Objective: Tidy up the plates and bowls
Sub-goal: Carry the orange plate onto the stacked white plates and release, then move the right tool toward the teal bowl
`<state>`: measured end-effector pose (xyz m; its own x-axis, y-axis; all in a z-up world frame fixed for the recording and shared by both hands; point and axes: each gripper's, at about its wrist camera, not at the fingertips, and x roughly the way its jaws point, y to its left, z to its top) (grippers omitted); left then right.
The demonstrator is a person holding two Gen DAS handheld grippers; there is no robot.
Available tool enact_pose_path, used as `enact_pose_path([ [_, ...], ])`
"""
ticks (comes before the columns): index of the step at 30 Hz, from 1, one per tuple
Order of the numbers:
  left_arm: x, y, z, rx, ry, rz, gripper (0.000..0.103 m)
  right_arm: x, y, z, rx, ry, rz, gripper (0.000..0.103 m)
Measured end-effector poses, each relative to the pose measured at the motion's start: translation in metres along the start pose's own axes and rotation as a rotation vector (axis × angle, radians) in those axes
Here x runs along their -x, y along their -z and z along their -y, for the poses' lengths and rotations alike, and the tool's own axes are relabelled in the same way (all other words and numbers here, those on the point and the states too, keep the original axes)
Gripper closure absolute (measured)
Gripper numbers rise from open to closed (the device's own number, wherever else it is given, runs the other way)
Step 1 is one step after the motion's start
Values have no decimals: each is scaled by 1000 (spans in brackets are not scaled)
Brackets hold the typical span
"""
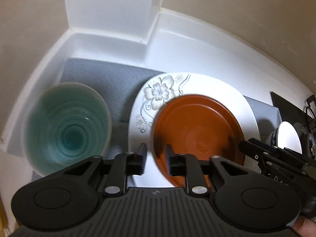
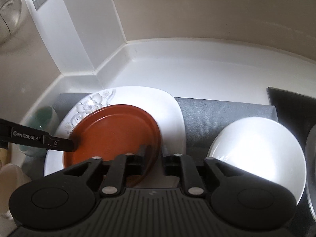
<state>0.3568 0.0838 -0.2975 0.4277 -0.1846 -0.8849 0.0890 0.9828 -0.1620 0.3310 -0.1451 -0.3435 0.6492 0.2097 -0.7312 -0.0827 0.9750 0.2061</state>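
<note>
A brown plate (image 1: 197,130) (image 2: 114,132) lies on a larger white plate with a flower pattern (image 1: 158,92) (image 2: 138,96), on a grey mat (image 1: 102,73). My left gripper (image 1: 156,158) is open over the brown plate's left rim, which runs between its jaws with a gap on either side. My right gripper (image 2: 155,158) is open over the same plate's right rim, and the pads are not pressing on it. Each gripper's finger shows at the edge of the other's view. A teal ribbed bowl (image 1: 67,126) stands to the left, and a white bowl (image 2: 256,150) to the right.
The mat lies on a white counter (image 2: 177,69) closed off by a raised back ledge and a white corner post (image 1: 110,9). A black block (image 2: 292,102) sits at the far right. A clear glass dish's rim (image 2: 312,158) shows at the right edge.
</note>
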Motion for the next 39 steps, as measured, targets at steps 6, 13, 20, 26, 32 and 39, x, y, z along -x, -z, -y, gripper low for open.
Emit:
enact_pose_path([
  [6,10,10,7,-80,32,63,78,25,5,-5,9,-29,64,92],
  [13,-12,14,18,-94,28,31,81,7,13,-19,61,-20,8,103],
  [20,1,19,14,-66,26,42,81,8,20,-15,38,-46,11,103],
  [26,22,23,15,-29,29,31,68,59,30,11,-208,-173,58,103],
  [32,48,35,33,-6,76,28,49,128,47,47,-342,-219,80,76],
  [39,51,28,81,77,314,-104,26,173,47,125,-503,-183,111,47],
])
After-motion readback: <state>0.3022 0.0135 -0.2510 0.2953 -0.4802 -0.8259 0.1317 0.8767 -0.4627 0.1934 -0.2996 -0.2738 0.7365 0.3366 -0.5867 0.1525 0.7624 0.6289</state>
